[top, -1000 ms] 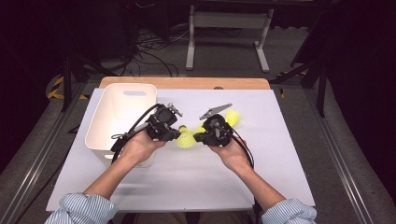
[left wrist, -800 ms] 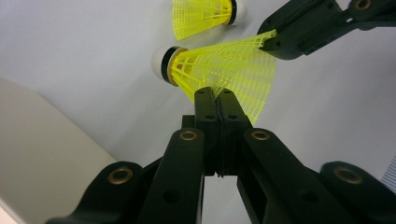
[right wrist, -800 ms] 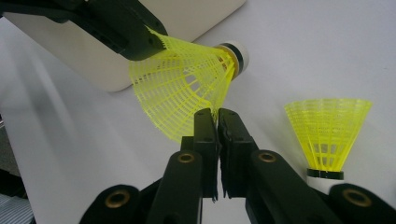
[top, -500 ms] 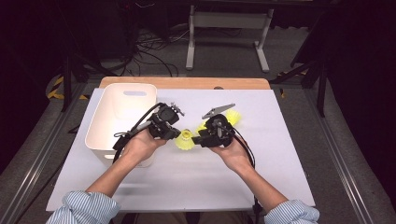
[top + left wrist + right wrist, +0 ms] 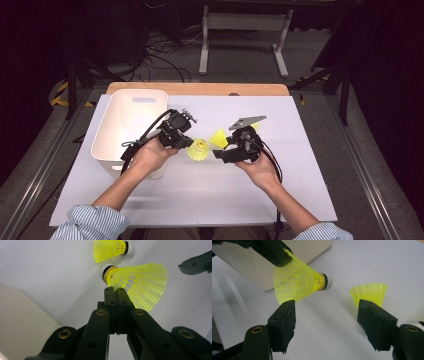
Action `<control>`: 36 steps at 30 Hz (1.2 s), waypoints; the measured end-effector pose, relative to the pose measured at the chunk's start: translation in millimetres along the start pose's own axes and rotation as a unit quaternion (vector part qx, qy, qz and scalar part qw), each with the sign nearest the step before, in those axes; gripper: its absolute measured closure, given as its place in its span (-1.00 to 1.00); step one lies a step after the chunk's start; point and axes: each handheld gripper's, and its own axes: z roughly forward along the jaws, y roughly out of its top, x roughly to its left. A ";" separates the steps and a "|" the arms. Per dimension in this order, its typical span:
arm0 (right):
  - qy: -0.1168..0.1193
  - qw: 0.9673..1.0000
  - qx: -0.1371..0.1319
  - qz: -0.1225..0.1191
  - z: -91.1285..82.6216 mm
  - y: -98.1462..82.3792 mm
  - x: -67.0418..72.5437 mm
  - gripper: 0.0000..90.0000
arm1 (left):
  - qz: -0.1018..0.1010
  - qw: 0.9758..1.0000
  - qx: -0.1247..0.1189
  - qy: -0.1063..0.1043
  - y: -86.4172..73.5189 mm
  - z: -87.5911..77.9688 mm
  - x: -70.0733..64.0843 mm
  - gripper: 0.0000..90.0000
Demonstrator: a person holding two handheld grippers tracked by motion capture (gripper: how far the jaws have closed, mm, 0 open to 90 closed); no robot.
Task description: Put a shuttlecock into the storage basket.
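My left gripper (image 5: 188, 143) (image 5: 115, 292) is shut on the skirt rim of a yellow shuttlecock (image 5: 198, 150) (image 5: 136, 285) and holds it just above the white table, cork end away from the jaws. In the right gripper view this shuttlecock (image 5: 298, 283) hangs ahead, up and to the left. My right gripper (image 5: 223, 148) (image 5: 329, 317) stands open a short way to its right; its jaws have just been opening and nothing is between them. A second yellow shuttlecock (image 5: 219, 138) (image 5: 110, 248) (image 5: 369, 293) rests on the table just beyond the right gripper.
A white plastic bin (image 5: 131, 125) (image 5: 244, 267) stands at the table's left, right beside my left hand. A third yellow shuttlecock (image 5: 256, 125) peeks out behind the right gripper's grey plate. The white table surface (image 5: 210, 195) stretches toward the person.
The right gripper's jaws have opened and it has drawn back to the right, away from the shuttlecock. The left gripper has stayed put, still pinching that shuttlecock.
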 end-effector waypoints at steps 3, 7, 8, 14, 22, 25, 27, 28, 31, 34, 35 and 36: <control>-0.014 1.000 0.000 0.003 -3.7 -6.2 -4.1 -0.44 | -0.002 1.000 -0.001 -0.003 0.0 -1.7 1.0 1.00; -0.020 1.000 -0.005 0.002 -8.0 -10.4 -6.1 -0.45 | -0.003 1.000 -0.001 -0.004 0.1 -3.4 1.3 1.00; -0.023 1.000 -0.009 0.002 -10.2 -12.5 -6.5 -0.45 | -0.004 1.000 -0.002 -0.005 0.1 -3.7 1.3 1.00; -0.030 0.999 -0.026 -0.001 -19.1 -21.2 -8.6 -0.50 | -0.004 1.000 -0.006 -0.007 0.0 -7.2 1.9 1.00; -0.036 0.999 -0.037 -0.012 -27.5 -32.1 -15.1 -0.57 | -0.007 1.000 -0.007 -0.007 -0.6 -10.5 4.0 1.00; -0.036 0.999 -0.038 -0.011 -31.0 -35.6 -16.6 -0.57 | -0.008 1.000 -0.007 -0.007 -0.6 -12.1 4.5 1.00; -0.036 0.999 -0.035 -0.015 -32.9 -37.3 -17.0 -0.59 | -0.009 1.000 -0.009 -0.007 -0.6 -12.9 4.8 1.00; -0.038 0.998 -0.036 -0.016 -34.0 -38.5 -17.1 -0.62 | -0.008 1.000 -0.009 -0.007 -0.6 -13.4 4.8 1.00; -0.049 0.998 -0.041 -0.015 -36.5 -41.6 -17.6 -0.66 | -0.007 1.000 -0.009 -0.008 -0.5 -14.9 5.0 1.00; -0.053 0.997 -0.048 -0.016 -40.2 -46.0 -18.8 -0.71 | -0.008 1.000 -0.011 -0.009 -0.5 -16.2 5.6 1.00; -0.055 0.997 -0.050 -0.014 -42.3 -48.2 -20.0 -0.75 | -0.009 1.000 -0.011 -0.009 -0.5 -16.5 5.7 1.00; -0.055 0.997 -0.050 -0.014 -42.3 -48.2 -20.0 -0.75 | -0.010 1.000 -0.011 -0.009 -0.5 -17.2 5.9 1.00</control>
